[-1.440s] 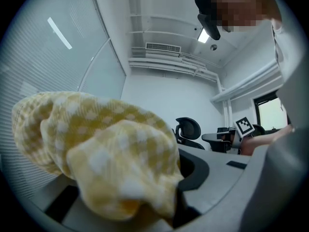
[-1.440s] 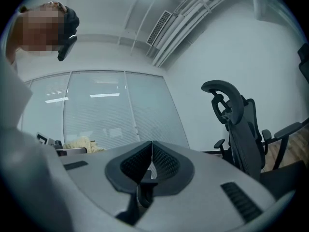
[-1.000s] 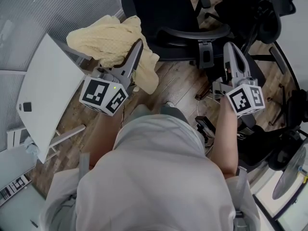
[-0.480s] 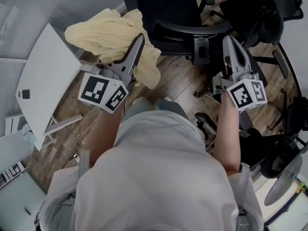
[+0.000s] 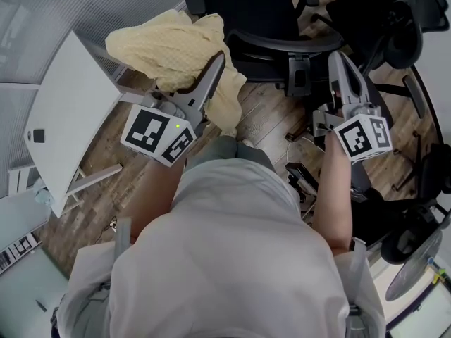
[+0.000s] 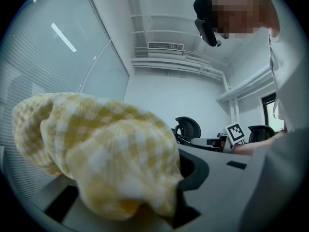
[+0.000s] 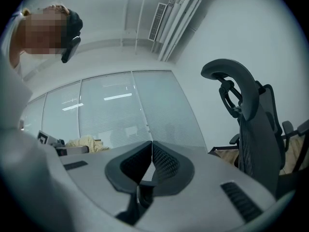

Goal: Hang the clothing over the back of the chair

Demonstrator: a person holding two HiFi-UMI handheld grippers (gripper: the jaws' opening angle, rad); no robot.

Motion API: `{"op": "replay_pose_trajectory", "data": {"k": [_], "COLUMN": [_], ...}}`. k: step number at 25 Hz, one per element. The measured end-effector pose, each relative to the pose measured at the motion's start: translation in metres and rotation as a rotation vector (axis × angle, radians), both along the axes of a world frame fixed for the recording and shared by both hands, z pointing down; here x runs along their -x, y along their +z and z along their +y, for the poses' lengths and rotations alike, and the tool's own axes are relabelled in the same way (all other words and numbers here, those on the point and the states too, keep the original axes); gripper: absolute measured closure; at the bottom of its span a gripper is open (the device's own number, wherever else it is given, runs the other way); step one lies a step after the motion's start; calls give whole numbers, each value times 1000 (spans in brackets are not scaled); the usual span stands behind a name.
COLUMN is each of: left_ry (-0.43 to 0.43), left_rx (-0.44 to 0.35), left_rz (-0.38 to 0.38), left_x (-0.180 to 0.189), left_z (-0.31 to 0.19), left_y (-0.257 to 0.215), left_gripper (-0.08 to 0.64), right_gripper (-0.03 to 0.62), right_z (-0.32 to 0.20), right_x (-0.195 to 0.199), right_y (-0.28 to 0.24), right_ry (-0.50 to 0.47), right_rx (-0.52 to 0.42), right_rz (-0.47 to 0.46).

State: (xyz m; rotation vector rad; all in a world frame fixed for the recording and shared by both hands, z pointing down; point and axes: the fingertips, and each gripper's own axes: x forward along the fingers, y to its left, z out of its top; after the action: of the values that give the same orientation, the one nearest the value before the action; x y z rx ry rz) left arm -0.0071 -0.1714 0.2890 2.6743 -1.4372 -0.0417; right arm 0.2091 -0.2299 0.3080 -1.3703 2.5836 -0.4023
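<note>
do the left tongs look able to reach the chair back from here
Probably yes. The left tongs, shut on the cloth, sit just short of the chair back, with only bare floor between and nothing seen in the way.

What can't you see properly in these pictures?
- Head view: the yellow checked cloth is bunched up, so its garment type is unclear.
- Left gripper view: that cloth covers the jaw tips of the left tool.
- Head view: the top edge cuts off the black office chair.
- Right gripper view: the right edge cuts off the black mesh chair with a headrest.
</note>
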Motion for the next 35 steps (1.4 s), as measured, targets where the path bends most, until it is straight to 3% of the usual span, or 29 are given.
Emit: {"op": "replay_pose_trajectory", "data": {"k": [16, 22, 35], "left_ry": [194, 279, 268], "left_rx": [-7, -15, 16], "left_rz": [3, -30, -8], "left_x": [-11, -16, -23], "left_z": [-50, -62, -73], "left_y": [-2, 4, 9], "left_gripper": [462, 462, 462], "right_gripper": [571, 569, 570], "right_z": [-27, -40, -64], "right_x": [9, 11, 13], "right_y": [-15, -17, -14], "right_ry": [113, 166, 101], "right_rx": [-19, -26, -6], "right_rz": [25, 38, 35]}}
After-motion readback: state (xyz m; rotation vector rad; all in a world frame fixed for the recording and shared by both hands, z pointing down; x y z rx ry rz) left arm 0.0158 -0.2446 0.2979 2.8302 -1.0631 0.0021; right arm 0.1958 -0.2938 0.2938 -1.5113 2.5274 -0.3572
